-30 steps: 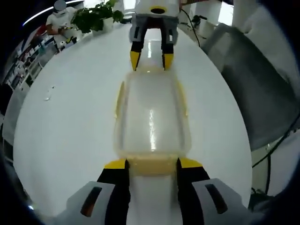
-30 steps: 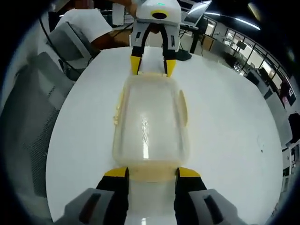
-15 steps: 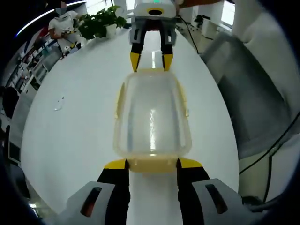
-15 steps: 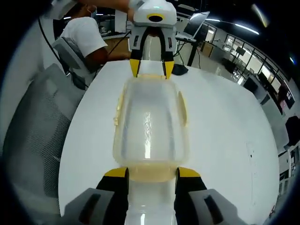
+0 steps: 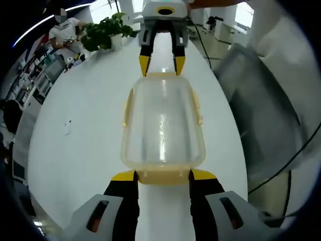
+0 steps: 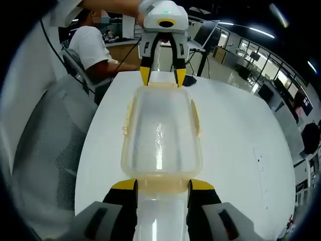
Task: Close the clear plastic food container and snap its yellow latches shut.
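The clear plastic food container (image 5: 163, 128) is held above a white table (image 5: 80, 150), its yellow end latches (image 5: 163, 175) gripped between the left gripper (image 5: 163, 174) and right gripper (image 6: 157, 185). A potted plant (image 5: 103, 30) is shown in the left gripper view, a seated person (image 6: 93, 47) in the right gripper view.

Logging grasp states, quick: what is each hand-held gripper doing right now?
Left hand-held gripper: shut on the container's end latch.
Right hand-held gripper: shut on the opposite end latch.
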